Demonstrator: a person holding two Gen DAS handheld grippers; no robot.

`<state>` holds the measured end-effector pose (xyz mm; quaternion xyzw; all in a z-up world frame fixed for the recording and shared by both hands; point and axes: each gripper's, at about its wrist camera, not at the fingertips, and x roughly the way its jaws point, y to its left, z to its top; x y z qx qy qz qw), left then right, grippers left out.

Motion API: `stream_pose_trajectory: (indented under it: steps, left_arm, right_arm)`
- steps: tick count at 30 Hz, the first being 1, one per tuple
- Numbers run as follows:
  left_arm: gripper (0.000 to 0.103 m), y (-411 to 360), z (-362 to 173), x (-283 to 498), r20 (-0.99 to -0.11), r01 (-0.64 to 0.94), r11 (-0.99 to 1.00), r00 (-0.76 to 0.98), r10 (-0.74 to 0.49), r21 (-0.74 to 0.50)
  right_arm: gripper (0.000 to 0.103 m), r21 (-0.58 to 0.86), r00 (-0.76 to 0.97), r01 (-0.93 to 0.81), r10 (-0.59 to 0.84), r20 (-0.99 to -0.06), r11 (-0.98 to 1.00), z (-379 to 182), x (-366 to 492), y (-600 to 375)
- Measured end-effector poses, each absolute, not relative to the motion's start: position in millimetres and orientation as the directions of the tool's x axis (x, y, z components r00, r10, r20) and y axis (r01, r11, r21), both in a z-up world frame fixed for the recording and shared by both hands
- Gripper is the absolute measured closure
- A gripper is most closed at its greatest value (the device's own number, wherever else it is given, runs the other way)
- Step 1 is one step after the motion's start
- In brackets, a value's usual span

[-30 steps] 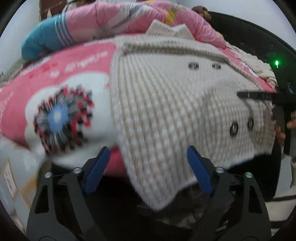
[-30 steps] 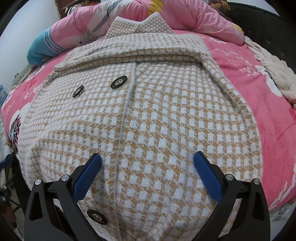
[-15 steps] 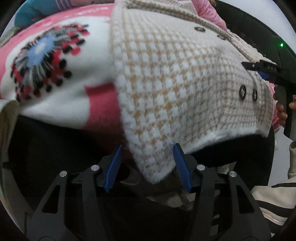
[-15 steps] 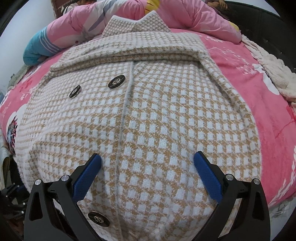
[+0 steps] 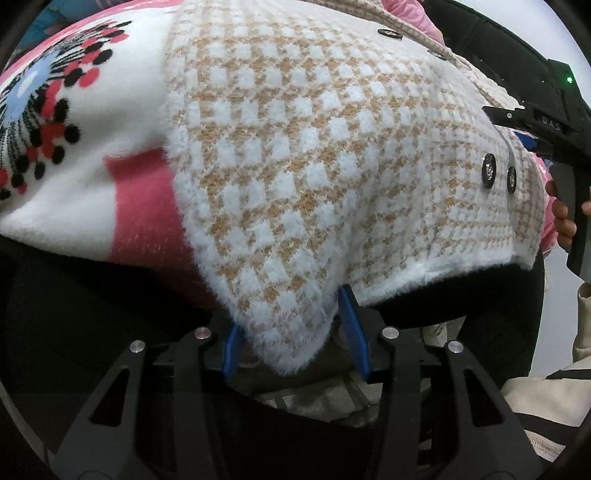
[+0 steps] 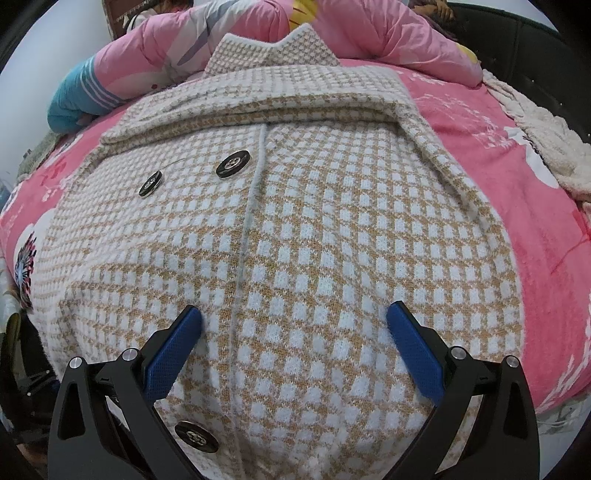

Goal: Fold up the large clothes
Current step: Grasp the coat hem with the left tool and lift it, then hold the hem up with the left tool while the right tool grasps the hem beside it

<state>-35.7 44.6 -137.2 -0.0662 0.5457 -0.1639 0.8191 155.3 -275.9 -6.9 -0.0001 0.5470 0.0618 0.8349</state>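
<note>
**Hem corner between the left fingers, right gripper spread over the coat front**

Nearest the left wrist camera, the left gripper [image 5: 291,332] has its blue pads on either side of the drooping lower corner of the checked coat [image 5: 314,155]; the pads sit close against the fuzzy cloth, but whether they are actually pinching it I cannot tell, since the fabric hides the contact; the corner hangs off the bed edge over dark space. Just beyond, the coat lies flat on the pink blanket [image 5: 144,206], two dark buttons [image 5: 498,173] near its hem; at the far right of that view the right gripper shows side-on in a hand.

From its own camera the right gripper [image 6: 295,332] stands wide open, fingers resting on or just above the coat [image 6: 295,206] on either side of the front seam; it holds nothing; farther up lie two more buttons, then the folded sleeves and collar, and beyond them a pink quilt [image 6: 369,33] and a cream throw [image 6: 532,147] at the right.

The risk, as I judge it: the left pads may catch only fluff rather than the full thickness, so the corner slips out on lifting; and with one corner raised alone, the heavy knit could drag, skew or slide off the bed edge.
</note>
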Motion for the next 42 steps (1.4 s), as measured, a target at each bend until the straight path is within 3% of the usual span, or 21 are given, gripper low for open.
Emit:
stream_pose_trajectory:
  steps: [33, 35, 42]
  left_arm:
    - [0.062, 14, -131, -28, -0.871, 0.224, 0.935, 0.355, -0.341, -0.275]
    - [0.067, 9, -129, -29, -0.869, 0.236, 0.935, 0.360, -0.339, -0.267]
    - [0.069, -8, -123, -32, -0.861, 0.248, 0.933, 0.378, -0.340, -0.259]
  right_arm:
    - [0.006, 0.071, 0.410, -0.115, 0.113, -0.905, 0.991, -5, 152, -278]
    - [0.006, 0.076, 0.411, -0.120, 0.119, -0.904, 0.990, -4, 149, -279]
    - [0.006, 0.127, 0.430, -0.124, 0.168, -0.887, 0.984, 17, 131, -289]
